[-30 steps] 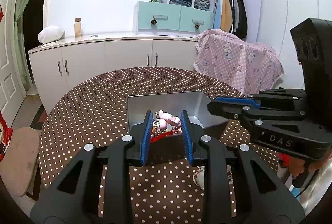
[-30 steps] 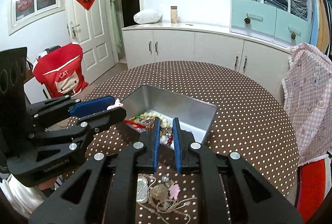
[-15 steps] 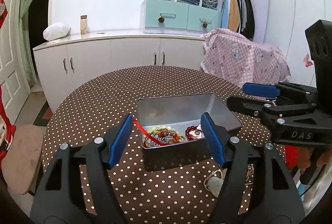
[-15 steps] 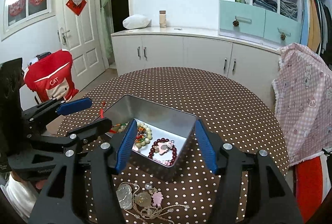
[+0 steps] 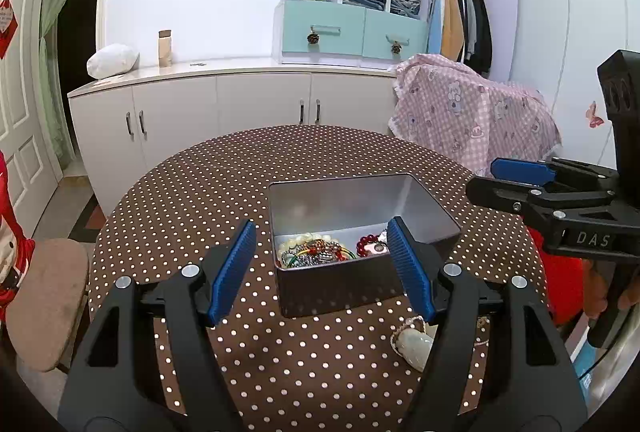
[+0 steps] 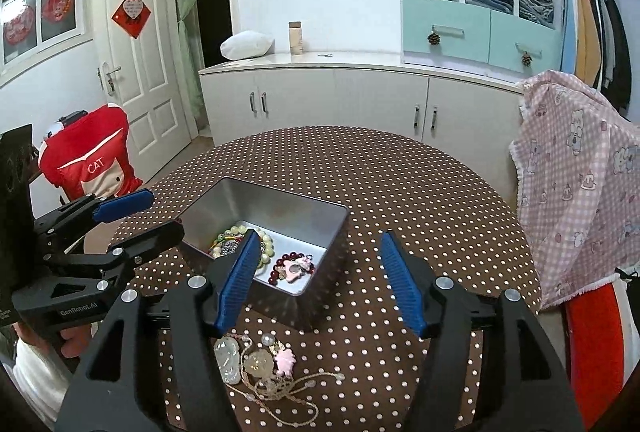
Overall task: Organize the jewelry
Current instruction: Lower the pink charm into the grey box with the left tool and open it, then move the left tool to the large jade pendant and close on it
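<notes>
An open metal tin [image 5: 340,288] stands on the brown dotted table and holds pale beads, a green-and-red tangle [image 5: 316,252] and a red bead bracelet [image 5: 366,244]. My left gripper [image 5: 320,228] hovers open just before the tin's near wall, holding nothing. In the right wrist view the tin [image 6: 280,199] sits ahead to the left, with a red bracelet and pink charm [image 6: 292,268] inside. The right gripper [image 6: 320,236] has its jaws opening, and nothing is between them. Below it, loose on the cloth, lie a jade pendant [image 6: 228,356], a pink charm [image 6: 286,358] and a cord necklace [image 6: 280,388].
The round table [image 6: 400,191] stretches bare beyond the tin. A pink checked cloth [image 6: 576,191] hangs over something at the right edge. A red chair cover [image 6: 92,159] and a padded stool [image 5: 44,300] stand to the left. White cabinets [image 5: 240,99] line the back wall.
Both grippers went from nearly shut over the tin to wide apart. The red bracelet with the pink charm now lies in the tin. The right gripper drew back toward the loose jewelry.
</notes>
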Tool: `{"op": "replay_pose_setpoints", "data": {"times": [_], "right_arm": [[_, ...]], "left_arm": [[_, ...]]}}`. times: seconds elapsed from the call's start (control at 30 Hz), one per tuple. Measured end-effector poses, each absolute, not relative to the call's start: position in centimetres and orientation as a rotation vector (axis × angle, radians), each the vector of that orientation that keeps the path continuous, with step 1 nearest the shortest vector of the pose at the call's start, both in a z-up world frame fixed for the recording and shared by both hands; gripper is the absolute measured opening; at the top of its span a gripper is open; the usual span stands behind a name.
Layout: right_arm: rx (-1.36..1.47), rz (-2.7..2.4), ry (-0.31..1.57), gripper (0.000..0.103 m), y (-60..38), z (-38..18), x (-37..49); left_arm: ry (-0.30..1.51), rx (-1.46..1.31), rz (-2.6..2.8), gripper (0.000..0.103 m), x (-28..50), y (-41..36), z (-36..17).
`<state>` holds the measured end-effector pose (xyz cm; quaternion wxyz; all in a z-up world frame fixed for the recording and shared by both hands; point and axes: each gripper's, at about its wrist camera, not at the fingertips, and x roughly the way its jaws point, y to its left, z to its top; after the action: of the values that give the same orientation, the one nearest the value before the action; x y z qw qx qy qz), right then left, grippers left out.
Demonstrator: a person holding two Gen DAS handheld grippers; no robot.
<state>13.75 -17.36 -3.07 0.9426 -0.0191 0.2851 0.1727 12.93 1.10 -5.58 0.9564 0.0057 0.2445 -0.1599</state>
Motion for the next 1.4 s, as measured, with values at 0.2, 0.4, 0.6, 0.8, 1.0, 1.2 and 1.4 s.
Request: {"op": "replay_pose_setpoints", "data": {"times": [0.2, 0.4, 0.6, 0.8, 1.0, 1.2, 1.4], "right_arm": [[-0.017, 0.320, 0.582, 0.064, -18.3, -3.2, 12.8], [-0.010, 0.309, 0.588, 0.065, -18.8, -3.7, 11.5], [-0.001, 0.306, 0.623, 0.066, -19.1, -5.1, 10.4], [0.007, 0.319, 0.660, 0.066, -18.9, -6.5, 9.5], [0.017, 0.328, 0.667, 0.066, -18.9, -7.0, 8.7], [0.022, 0.325, 0.669, 0.066, -19.0, -7.2, 8.4], [0.030, 0.316, 0.680, 0.066, -19.4, -7.7, 8.4]], "left_arm": [[0.503, 0.039, -0.365, 0.068, 11.4, 0.3, -5.9], [0.547, 0.077, -0.419, 0.068, 9.8, -1.0, -7.1], [0.610, 0.109, -0.471, 0.068, 8.6, -2.4, -9.0], [0.639, 0.133, -0.544, 0.068, 7.7, -3.7, -10.5], [0.657, 0.168, -0.534, 0.067, 7.9, -5.2, -11.3], [0.691, 0.195, -0.501, 0.040, 8.9, -5.9, -12.3], [0.678, 0.191, -0.486, 0.038, 8.8, -5.6, -12.6]]}}
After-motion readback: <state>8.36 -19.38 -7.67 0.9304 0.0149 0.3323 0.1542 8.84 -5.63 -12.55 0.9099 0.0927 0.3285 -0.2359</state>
